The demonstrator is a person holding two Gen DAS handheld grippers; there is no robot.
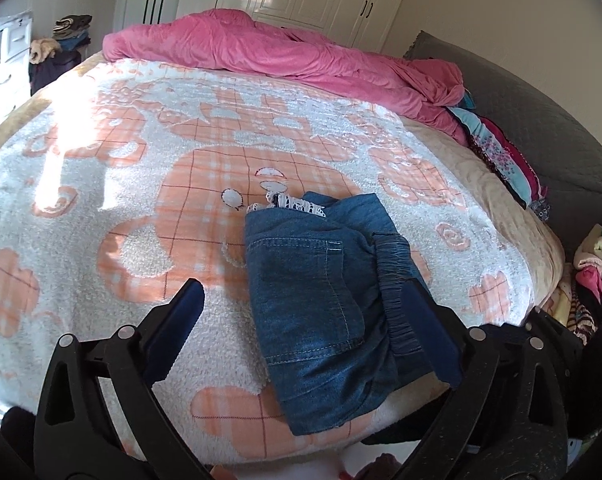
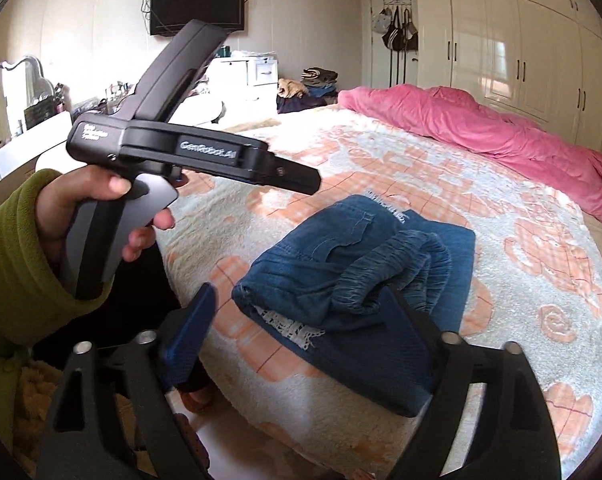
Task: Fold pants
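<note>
Pants (image 1: pixel 321 304), blue denim, lie folded into a thick bundle near my edge of the bed (image 1: pixel 101 208), elastic waistband bunched on top and white lace showing at one fold. I see my left gripper (image 1: pixel 305 312) and right gripper (image 2: pixel 301 332) both spread wide above them, holding nothing. Farther back, a pink quilt (image 1: pixel 269 48) lies heaped.

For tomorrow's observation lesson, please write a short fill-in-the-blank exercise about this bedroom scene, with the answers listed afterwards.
1. The folded pants are made of blue ____.
2. The pants lie on a bed blanket patterned in white and ____.
3. The bunched duvet at the far side of the bed is ____.
4. The hand holding the left gripper wears a ____ sleeve.

Answers: denim; orange; pink; green
</note>
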